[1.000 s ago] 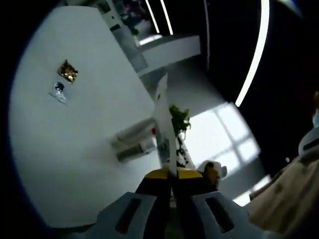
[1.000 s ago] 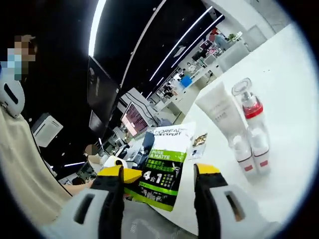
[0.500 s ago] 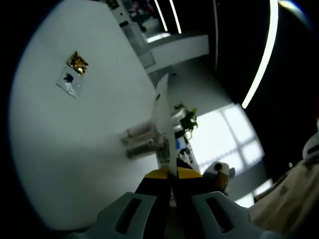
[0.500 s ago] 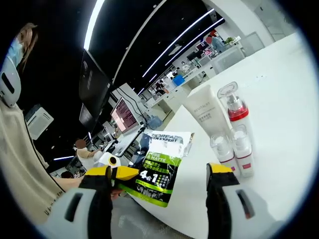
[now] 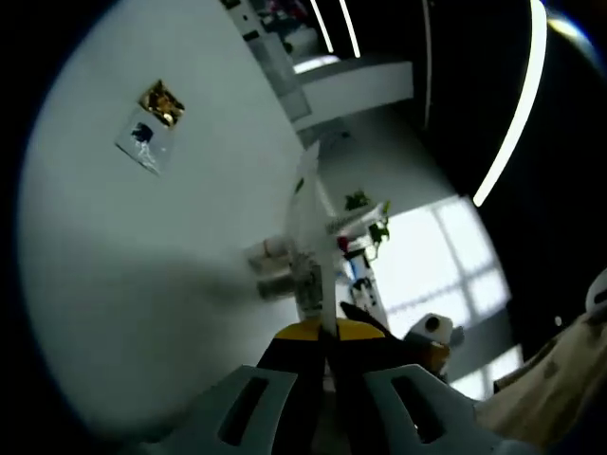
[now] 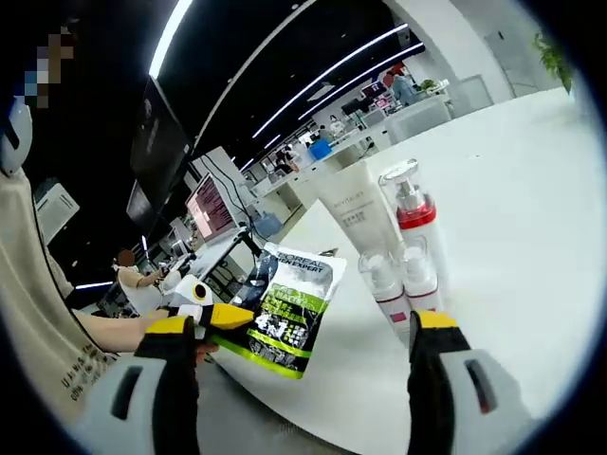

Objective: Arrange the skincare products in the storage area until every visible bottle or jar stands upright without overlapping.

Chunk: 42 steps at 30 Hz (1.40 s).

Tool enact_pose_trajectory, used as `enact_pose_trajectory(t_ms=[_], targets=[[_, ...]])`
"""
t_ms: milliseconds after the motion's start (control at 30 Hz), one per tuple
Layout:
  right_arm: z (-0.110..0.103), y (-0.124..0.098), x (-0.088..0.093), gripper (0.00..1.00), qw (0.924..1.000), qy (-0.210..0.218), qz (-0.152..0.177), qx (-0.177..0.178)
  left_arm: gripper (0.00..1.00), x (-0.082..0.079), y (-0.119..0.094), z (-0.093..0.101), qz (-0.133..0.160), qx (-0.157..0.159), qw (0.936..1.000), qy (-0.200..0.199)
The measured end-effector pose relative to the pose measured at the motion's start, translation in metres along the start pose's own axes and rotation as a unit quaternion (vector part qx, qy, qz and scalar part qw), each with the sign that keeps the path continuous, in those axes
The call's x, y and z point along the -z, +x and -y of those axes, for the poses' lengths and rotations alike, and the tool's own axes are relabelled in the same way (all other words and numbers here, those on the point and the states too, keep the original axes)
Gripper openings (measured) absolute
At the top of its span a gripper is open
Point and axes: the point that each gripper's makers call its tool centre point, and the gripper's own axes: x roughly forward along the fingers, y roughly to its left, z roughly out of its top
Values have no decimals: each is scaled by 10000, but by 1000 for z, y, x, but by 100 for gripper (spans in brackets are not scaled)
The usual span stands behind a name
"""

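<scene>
Glossy green, black and white foil marks the flat sachet (image 6: 292,318), which the left gripper (image 6: 213,316) pinches by its lower corner at the near edge of the white table (image 6: 531,209). In the left gripper view the same sachet (image 5: 308,237) shows edge-on as a thin pale blade rising from the left gripper (image 5: 327,332), whose yellow-tipped jaws are pressed together on it. Further along the table in that view lie two small packets, one gold (image 5: 162,100), one clear with a blue print (image 5: 142,142).

The right gripper (image 6: 302,332) hangs with its jaws wide apart and nothing between them. Beyond it a white squeeze tube (image 6: 353,210), a red-collared pump bottle (image 6: 410,210) and two small clear-capped bottles (image 6: 400,280) stand upright, close together. Smooth bare tabletop stretches away to their right.
</scene>
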Motion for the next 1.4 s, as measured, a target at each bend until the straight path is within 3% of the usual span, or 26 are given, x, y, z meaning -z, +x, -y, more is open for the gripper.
enact_pose_trajectory(t_ms=[167,533,833,1400], targets=[[9,-2,-3,99,9996,-150,72,245,0,-2,5,-6,-24,-62,10000,-65],[29,-12,2,100,9962,-407,54,769,0,-3,10,-23,-127,-367,9992,11],[29,-10,6,100,9949,-604,-73,804,0,7,18,-39,-310,-624,9975,111],[28,-11,8,100,9950,-609,-107,788,0,13,24,-73,-318,-1204,9915,379]])
